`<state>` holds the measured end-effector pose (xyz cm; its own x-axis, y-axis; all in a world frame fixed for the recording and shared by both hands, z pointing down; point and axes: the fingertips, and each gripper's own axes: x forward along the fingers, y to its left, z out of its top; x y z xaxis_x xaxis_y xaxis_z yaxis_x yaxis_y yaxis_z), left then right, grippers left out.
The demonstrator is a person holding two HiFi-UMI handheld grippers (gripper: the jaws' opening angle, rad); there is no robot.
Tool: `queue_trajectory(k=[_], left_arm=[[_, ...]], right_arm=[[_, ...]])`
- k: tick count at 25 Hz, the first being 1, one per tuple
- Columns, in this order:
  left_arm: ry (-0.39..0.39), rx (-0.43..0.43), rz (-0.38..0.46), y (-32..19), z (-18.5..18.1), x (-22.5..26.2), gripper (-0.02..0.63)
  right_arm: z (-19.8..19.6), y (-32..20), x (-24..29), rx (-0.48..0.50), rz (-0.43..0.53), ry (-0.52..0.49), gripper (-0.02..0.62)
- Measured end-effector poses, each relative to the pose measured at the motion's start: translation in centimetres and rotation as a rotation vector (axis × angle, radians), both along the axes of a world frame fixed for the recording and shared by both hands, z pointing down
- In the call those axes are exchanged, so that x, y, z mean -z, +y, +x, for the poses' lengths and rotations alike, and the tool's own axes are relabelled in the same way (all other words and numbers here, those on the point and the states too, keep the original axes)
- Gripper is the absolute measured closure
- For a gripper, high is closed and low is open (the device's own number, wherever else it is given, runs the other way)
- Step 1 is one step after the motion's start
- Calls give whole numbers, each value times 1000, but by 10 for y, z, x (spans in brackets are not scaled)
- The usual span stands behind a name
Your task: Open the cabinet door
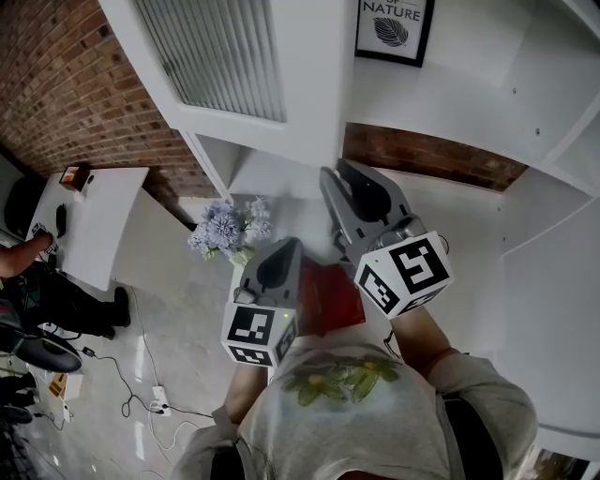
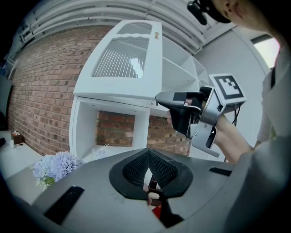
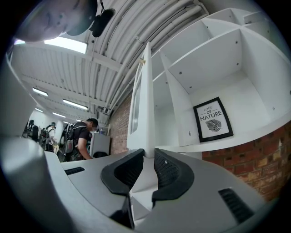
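Where the right gripper (image 3: 146,157) jaws pinch its lower edge, the white flat cabinet door with a ribbed pane (image 3: 144,91) stands edge-on between them. It is probably stiff, light and slippery, so this free edge suits. Beside them, the left gripper (image 2: 148,152) jaws are pressed together, empty.

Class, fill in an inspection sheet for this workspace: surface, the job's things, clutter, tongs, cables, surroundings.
Surface: grey floor; white table at the left with small items on it.
Job's things: cabinet door, white with a ribbed pane, already swung open.
Clutter: pale blue flowers; a red thing under the tongs, not identifiable.
Tongs: right tongs closed on the door's lower corner; left tongs shut, holding nothing.
Cables: loose cable and power strip on the floor.
Surroundings: brick wall; framed print on a shelf; a person by the table.
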<state>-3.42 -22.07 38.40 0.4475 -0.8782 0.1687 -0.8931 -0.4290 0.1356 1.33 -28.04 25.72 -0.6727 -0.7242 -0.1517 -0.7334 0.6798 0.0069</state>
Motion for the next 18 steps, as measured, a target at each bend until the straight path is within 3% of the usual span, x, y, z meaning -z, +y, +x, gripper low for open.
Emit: queue_trajectory(k=[18], left_arm=[[-9, -6, 22, 26, 2, 5, 595]], right_arm=[[-10, 27, -1, 10, -4, 4, 520]])
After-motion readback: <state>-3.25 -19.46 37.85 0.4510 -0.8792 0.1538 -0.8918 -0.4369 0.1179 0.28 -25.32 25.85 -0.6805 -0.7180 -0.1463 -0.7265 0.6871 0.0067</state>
